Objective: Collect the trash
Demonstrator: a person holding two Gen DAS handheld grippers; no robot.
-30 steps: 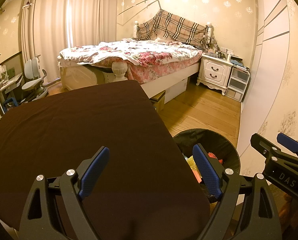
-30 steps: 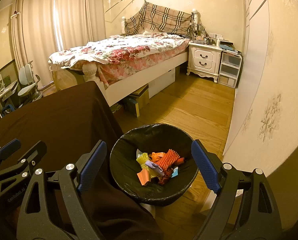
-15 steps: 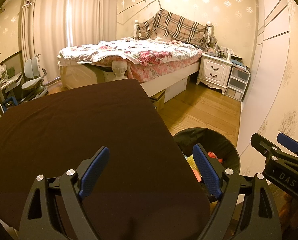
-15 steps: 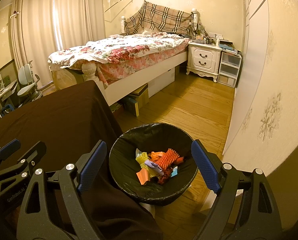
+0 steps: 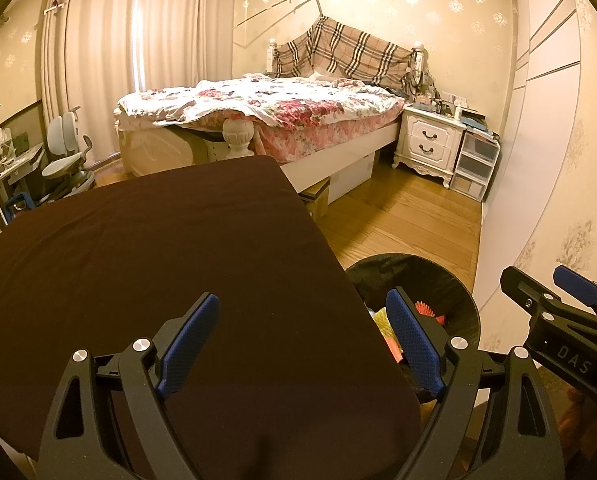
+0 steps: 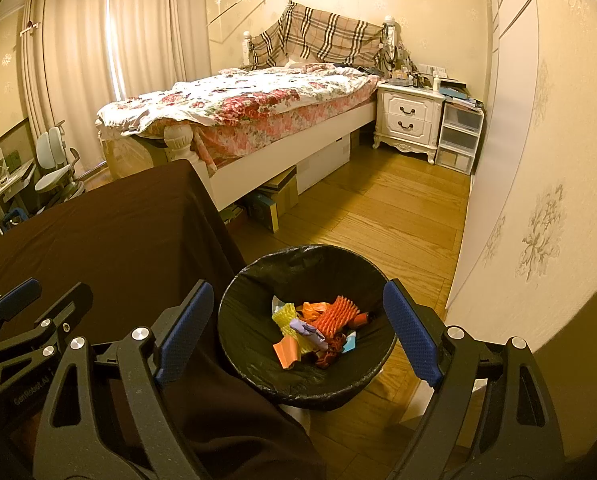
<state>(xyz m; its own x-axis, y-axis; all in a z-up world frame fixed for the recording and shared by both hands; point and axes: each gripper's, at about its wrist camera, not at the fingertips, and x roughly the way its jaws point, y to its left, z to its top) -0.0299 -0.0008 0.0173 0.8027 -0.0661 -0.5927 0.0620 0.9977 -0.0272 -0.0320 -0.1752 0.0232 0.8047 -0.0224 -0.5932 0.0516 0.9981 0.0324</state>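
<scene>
The colourful paper and foam scraps (image 6: 318, 332) are seen lying inside the round black-lined bin (image 6: 258, 280) beside the bare dark-brown clothed table (image 5: 158, 260), both the left gripper (image 5: 302, 344) and right gripper (image 6: 298, 332) being spread and empty, so collection is judged essentially finished.

bin (image 5: 454, 280) half hidden behind the table (image 5: 178, 260) edge, nightstand (image 6: 412, 114) items too small to tell, right gripper (image 5: 554, 300) cut at edge
</scene>
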